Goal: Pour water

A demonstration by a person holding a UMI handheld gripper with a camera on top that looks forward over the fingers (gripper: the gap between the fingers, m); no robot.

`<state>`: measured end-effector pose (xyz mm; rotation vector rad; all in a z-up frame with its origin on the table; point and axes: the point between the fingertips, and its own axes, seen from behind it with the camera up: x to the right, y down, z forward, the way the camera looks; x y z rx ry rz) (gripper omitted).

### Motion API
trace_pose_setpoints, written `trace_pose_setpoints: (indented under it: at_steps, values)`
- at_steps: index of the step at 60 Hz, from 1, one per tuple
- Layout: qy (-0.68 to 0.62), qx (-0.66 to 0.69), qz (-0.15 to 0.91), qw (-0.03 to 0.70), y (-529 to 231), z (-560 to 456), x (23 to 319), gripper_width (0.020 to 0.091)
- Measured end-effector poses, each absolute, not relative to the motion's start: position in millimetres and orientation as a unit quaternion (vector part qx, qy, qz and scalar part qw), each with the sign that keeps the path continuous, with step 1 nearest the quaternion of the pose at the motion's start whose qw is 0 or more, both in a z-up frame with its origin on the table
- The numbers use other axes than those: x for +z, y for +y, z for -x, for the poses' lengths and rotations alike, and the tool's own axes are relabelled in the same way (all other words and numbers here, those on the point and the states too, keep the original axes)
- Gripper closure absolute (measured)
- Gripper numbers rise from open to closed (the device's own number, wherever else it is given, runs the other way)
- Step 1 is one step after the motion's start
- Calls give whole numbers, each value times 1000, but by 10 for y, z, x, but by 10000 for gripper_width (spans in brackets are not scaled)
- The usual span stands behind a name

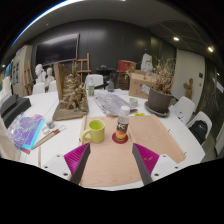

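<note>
**Open hand-held gripper above a worktop with a mug and a small cup**

One green mug point(94, 130) stands upright on a white worktop point(60, 146), its long axis vertical and its open mouth facing up. Its handle points toward the left finger's side. The mug sits just beyond the left finger, at the edge of a tan board point(128, 150) that lies flat on the worktop.

One small cup point(122, 128) with a dark, patterned side stands upright on a red coaster point(121, 139), just to the right of the mug and apart from it. It is ahead of the gap between the two fingers. Whether either vessel holds water cannot be told.

The hand-held gripper point(111, 165) is released: its two fingers are spread wide with nothing between them, and the pink pads point(146, 157) on their inner faces show. It points forward and slightly down over the tan board, short of both vessels.

Further out, a colourful object point(25, 131) lies on the worktop to the left. One brown figurine point(72, 97) stands behind the mug. One dark pot holding dry branches point(159, 97) stands to the right. Two white busts point(44, 74) sit on a shelf at the back left.
</note>
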<state>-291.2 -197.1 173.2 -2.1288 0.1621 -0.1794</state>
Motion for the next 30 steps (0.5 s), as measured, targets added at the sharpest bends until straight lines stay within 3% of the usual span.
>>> trace_pose_setpoints:
  at_steps: [13,30]
  values:
    - [61,-59,877,473,-2582,3391,1862,245]
    - [68,-72,880,465,-2800,3473,1876,243]
